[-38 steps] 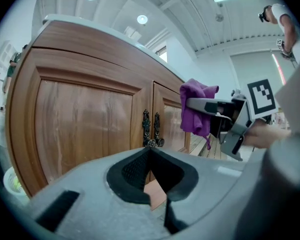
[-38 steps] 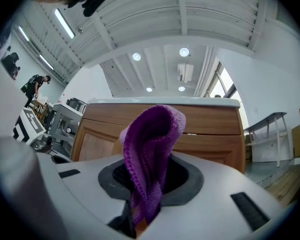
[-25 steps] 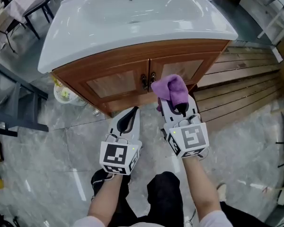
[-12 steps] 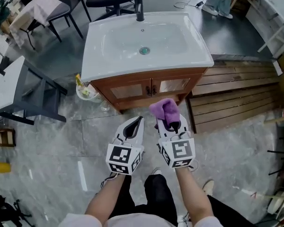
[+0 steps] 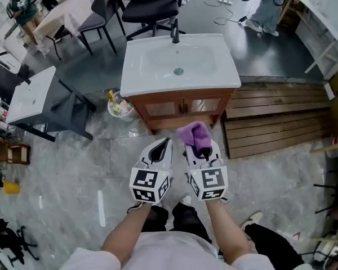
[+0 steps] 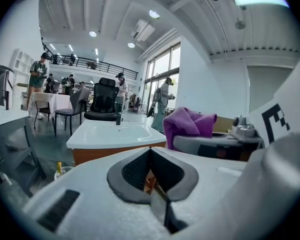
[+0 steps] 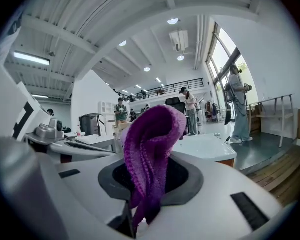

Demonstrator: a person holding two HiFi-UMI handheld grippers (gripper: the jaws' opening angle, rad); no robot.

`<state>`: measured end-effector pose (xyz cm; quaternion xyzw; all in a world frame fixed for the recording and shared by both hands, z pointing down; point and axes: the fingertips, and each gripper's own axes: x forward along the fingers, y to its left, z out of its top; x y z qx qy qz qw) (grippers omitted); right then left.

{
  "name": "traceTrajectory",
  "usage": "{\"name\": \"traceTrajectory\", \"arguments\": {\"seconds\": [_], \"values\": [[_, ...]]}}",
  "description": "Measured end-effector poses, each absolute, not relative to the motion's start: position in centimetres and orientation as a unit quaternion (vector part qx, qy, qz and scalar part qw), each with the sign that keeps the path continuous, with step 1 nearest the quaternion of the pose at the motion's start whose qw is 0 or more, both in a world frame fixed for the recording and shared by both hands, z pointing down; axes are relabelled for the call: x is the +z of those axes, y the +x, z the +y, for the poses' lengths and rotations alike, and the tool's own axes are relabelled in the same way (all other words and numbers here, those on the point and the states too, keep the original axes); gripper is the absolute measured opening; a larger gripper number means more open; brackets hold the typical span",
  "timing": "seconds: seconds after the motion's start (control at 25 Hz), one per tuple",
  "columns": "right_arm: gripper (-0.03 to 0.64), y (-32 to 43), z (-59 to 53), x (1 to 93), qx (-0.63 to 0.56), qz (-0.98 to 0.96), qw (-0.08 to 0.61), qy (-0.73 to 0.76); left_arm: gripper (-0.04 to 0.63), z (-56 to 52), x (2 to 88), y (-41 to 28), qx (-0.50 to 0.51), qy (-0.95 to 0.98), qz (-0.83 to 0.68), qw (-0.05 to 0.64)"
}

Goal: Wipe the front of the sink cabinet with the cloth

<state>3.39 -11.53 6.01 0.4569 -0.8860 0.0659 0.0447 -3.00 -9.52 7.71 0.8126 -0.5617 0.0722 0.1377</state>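
Right gripper point(image 5: 203, 146) is clamped on the purple cloth point(image 5: 194, 133), which is clear of the sink cabinet point(image 5: 180, 107) front. Left gripper point(image 5: 161, 146) jaws are together, empty, just beside it.

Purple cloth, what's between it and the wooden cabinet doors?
Nothing stands there. In the head view, only bare grey floor shows between the purple cloth and the cabinet doors.

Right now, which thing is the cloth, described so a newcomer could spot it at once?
Find the wooden sink cabinet under the white basin. Just in front of its doors two white grippers point at it; the cloth is the bunched fabric clamped in the right gripper. It is the only purple thing there, and the left gripper holds nothing.
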Motion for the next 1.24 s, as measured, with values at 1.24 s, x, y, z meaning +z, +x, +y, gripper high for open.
{"name": "traceTrajectory", "arguments": {"seconds": [1.24], "values": [[0.084, -4.4, -0.8, 1.3, 0.034, -0.886, 0.050, 0.461, 0.006, 0.2, 2.3, -9.0, 0.051, 0.830, -0.545, 0.105]]}}
